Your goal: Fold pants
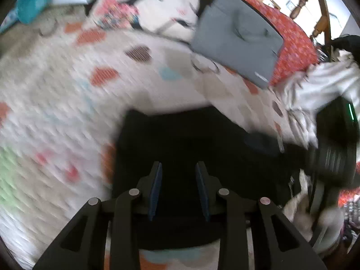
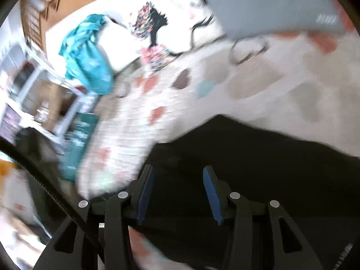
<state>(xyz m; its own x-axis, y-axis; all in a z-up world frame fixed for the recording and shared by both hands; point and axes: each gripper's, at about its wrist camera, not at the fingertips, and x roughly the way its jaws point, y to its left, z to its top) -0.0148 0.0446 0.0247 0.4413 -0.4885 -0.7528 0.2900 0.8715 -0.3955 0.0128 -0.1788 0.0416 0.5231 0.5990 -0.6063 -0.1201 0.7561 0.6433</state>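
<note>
Both tools are hanging released over the black pants (image 1: 191, 139): the left tool (image 1: 178, 168) and the right tool (image 2: 177, 173) are gaping with nothing between their pads. The pants are lying flat on the patterned bedspread (image 1: 67, 90), just below the grey cushion (image 1: 238, 40). Motion blur is suggesting haste; pinching one layer only, or snagging the bedspread beneath, would be spoiling the fold.

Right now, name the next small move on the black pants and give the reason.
Probably lower both open tongs onto the black pants and pinch an edge. The left tongs and right tongs hold nothing above the fabric on the patterned bedspread; blur hides whether they touch.
</note>
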